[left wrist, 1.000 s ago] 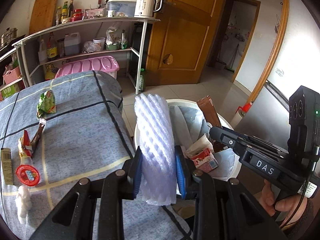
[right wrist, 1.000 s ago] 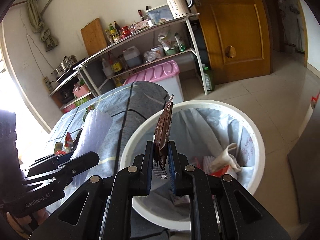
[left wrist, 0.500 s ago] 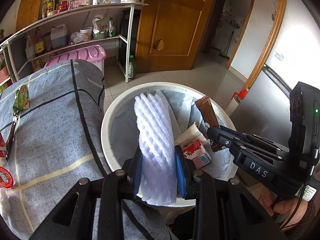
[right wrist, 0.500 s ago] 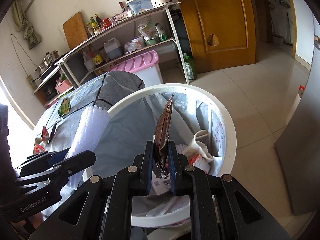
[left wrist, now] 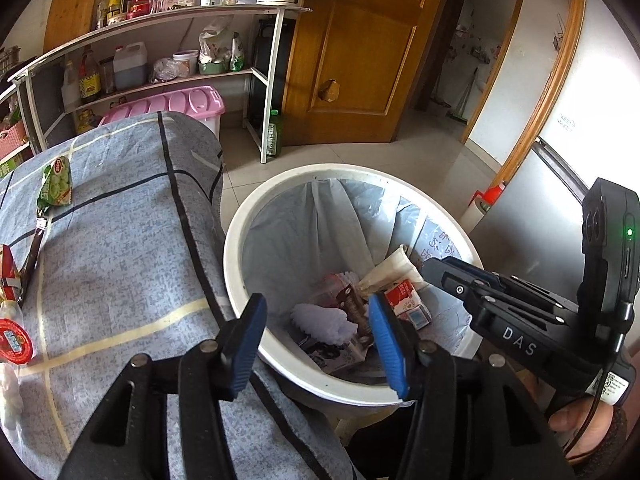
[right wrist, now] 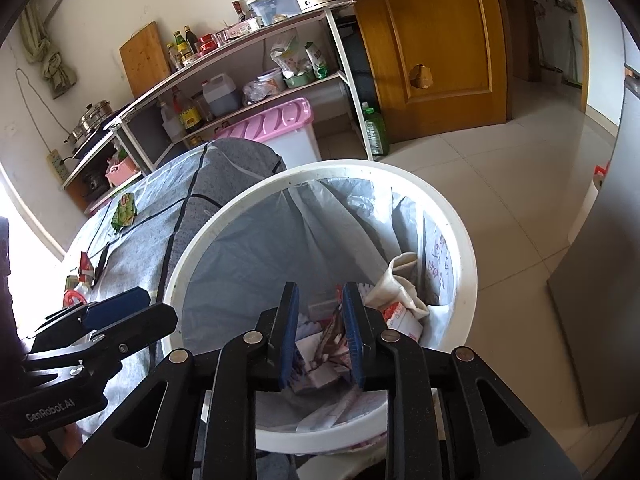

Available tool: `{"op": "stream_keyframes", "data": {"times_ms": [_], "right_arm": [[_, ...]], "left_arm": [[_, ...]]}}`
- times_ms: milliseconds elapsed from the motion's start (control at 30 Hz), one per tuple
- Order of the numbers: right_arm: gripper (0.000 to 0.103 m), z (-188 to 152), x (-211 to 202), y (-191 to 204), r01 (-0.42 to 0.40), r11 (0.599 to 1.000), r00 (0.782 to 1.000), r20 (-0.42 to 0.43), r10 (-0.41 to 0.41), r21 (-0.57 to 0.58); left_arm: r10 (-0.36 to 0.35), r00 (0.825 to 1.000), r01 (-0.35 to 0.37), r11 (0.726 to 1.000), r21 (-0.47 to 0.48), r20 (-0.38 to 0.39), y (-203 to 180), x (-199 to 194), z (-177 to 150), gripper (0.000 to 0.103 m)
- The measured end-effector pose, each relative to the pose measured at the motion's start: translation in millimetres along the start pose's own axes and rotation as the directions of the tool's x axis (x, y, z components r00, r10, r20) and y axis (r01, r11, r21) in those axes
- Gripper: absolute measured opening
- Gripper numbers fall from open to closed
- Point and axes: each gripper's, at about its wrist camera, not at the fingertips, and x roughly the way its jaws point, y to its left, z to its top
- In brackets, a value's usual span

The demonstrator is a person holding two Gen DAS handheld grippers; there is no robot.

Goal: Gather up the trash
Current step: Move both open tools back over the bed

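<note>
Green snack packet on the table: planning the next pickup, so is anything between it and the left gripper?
Nothing visible. The green snack packet lies on bare tablecloth, up and left of the open left gripper hovering over the bin.

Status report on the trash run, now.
Both hand-held grippers open: left, right. Foam net in bin. Wrappers remain on table. Nothing blocking.
</note>
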Motion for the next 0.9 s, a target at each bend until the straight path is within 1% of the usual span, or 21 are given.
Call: {"op": "stream_keyframes", "data": {"times_ms": [133,233,333,400,467,533,600,800,900], "right_arm": [[0.027,-0.8,-3.5,6.7,-0.005,1.000,1.000,0.006,0.005,-0.005],[0.028,-2.1,-6.4,13.2,-0.021,1.000,1.000,0.012,0.021,-0.008],[0.028,-2.6,-9.0,22.1,-0.029,0.999,0.999,0.022,0.030,-0.019],[0.029,-2.6,-10.9,27.8,-0.036,0.999,0.999,0.027,0.037,-0.026],[0.032,-2.8,-12.4,34.1,-0.041,0.999,0.999,0.033,0.042,-0.033],[0.034,-3.1,-13.6,40.3,-0.046,0.998,0.998,0.037,0.047,-0.040],[0.034,-3.1,-14.5,47.2,-0.058,0.997,0.997,0.039,0.060,-0.048],[0.035,-5.3,-16.8,73.5,-0.090,0.992,0.995,0.046,0.094,-0.083],[0.036,-5.7,-15.6,87.6,-0.115,0.989,0.992,0.045,0.120,-0.097]], "left_arm": [[0.016,1.000,-0.016,1.000,0.003,0.020,3.0,-8.7,-0.9,0.056],[0.014,0.999,-0.014,1.000,-0.008,0.035,8.0,-16.8,-1.8,0.057],[0.047,0.997,-0.047,0.999,-0.012,0.056,13.4,-26.0,-2.7,0.057],[0.054,0.996,-0.053,0.998,-0.021,0.064,18.1,-31.4,-4.1,0.058],[0.050,0.996,-0.048,0.998,-0.032,0.071,23.4,-37.0,-4.7,0.058],[0.062,0.995,-0.059,0.998,-0.038,0.080,27.8,-42.8,-6.2,0.058],[0.068,0.994,-0.064,0.997,-0.042,0.087,31.9,-48.6,-7.7,0.058],[0.094,0.989,-0.084,0.992,-0.091,0.110,54.9,-68.6,-17.1,0.058],[0.130,0.984,-0.116,0.987,-0.111,0.123,69.2,-78.2,-21.8,0.058]]}}
